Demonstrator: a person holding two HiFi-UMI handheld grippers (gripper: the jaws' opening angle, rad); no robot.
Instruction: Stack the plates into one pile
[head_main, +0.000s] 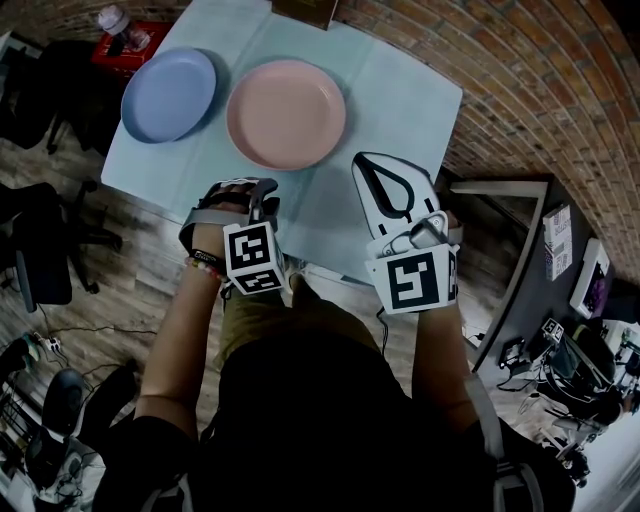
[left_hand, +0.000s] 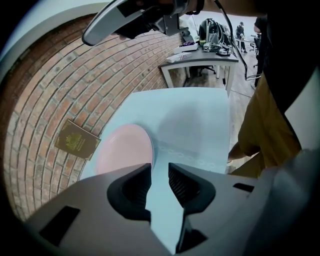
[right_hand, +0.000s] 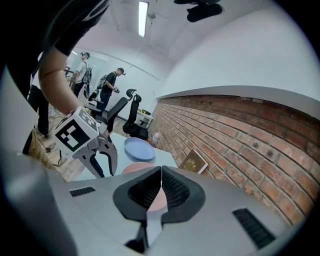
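On the table (head_main: 400, 100) the blue plate (head_main: 168, 95) lies at 11 o'clock from the left gripper (head_main: 245, 190), whose jaws stand apart, empty; the pink plate (head_main: 286, 113) is nearer, at 1 o'clock; the right gripper (head_main: 372, 168) is closed on nothing

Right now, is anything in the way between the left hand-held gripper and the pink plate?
Nothing visible. Only bare table lies between the open left hand-held gripper and the pink plate, and between that plate and the blue plate beside it.
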